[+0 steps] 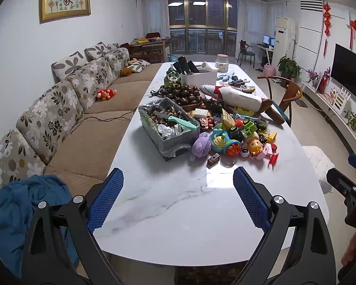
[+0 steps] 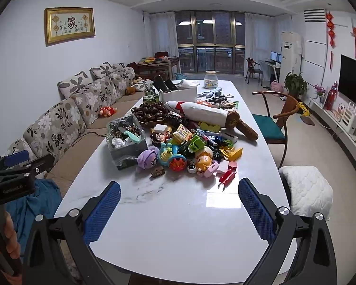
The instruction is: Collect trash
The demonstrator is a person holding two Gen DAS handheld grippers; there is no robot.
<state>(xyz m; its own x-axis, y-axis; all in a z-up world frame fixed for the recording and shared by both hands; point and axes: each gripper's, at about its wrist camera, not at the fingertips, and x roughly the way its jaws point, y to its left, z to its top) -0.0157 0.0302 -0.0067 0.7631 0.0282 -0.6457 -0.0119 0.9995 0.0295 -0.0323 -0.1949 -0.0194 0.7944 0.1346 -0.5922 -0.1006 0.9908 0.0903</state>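
Over the near end of the white marble table (image 1: 178, 213), you hold both grippers above bare tabletop, pointing down the room. At nine o'clock from the table runs the floral sofa (image 1: 59, 118), with a blue cloth (image 1: 23, 213) bunched at its near end. Your left gripper (image 1: 178, 190) has its blue pads spread wide with nothing between them; in the right wrist view its body shows at nine o'clock. At eleven o'clock from that gripper sits the foil-lined trash box (image 1: 168, 125), filled with shells and crumpled scraps, a teal-handled knife (image 1: 180, 121) lying across the top. Behind it, toward twelve, is a heap of dark chestnuts (image 1: 185, 92). Just right of the box, touching it, spreads the toy pile (image 1: 237, 135), a purple plush (image 1: 200, 146) on its near left edge. Your right gripper (image 2: 179, 200) also stands wide open and empty, the toys at its twelve. At two o'clock stands a wooden chair (image 2: 277, 118).
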